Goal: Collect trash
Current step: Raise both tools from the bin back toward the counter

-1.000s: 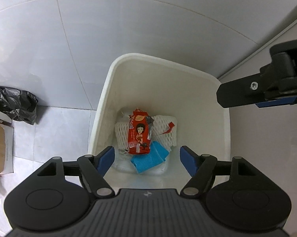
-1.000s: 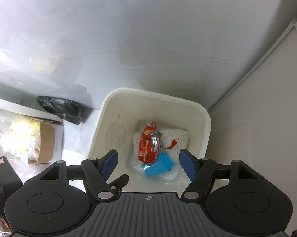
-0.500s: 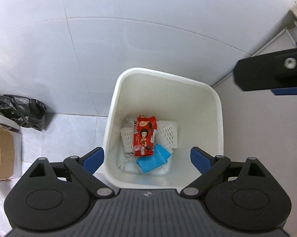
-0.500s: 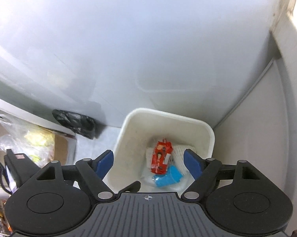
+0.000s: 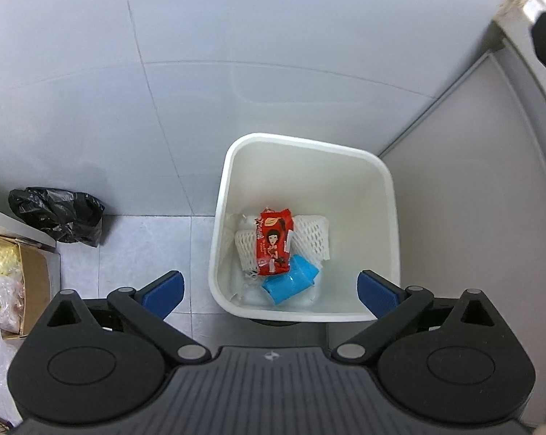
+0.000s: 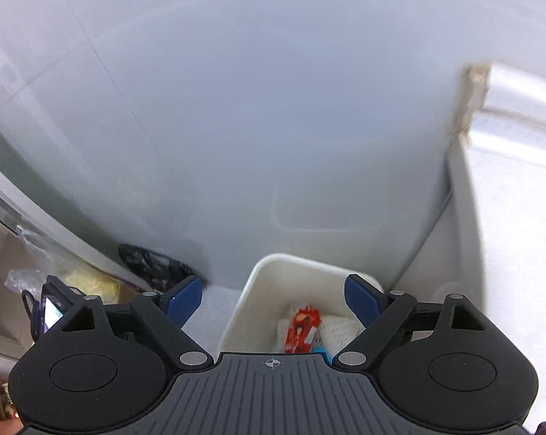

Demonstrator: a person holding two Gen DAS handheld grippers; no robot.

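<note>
Setting: pale tiled floor (image 5: 142,250) meeting a plain grey-white wall (image 5: 273,72); a light cabinet panel (image 5: 472,199) stands on the right.

Item 1: white bin (image 5: 216,224), square-mouthed, on the floor against the wall, just beside the panel. The right wrist view shows it blurred (image 6: 247,290).

Item 2: red wrapper (image 5: 274,243), lying in the bin on top of the other trash. It bears a cartoon figure with dark hair and an oval cream logo at its far end; the lettering is too small to read. Also seen, blurred, in the right wrist view (image 6: 303,330).

Item 3: white foam net (image 5: 313,235), under the wrapper, on the bin floor.

Item 4: blue packet (image 5: 291,284), near end of the bin, touching the wrapper's near edge. No writing legible.

Item 5: black bag (image 5: 59,219), crumpled on the floor at the wall, well left of the bin.

Item 6: cardboard box (image 5: 33,286), far left, open, with clear plastic and something yellow in it.

Left gripper (image 5: 271,288): jaws spreading, blue pads wide apart, nothing between them; the bin lies below.

Right gripper (image 6: 273,301): jaws likewise spreading, nothing gripped.

Change from a second ago: both grippers stood narrower and lower, close over the bin mouth; the bin now looks smaller in both views, and the right view takes in more wall. The trash lies as before.
</note>
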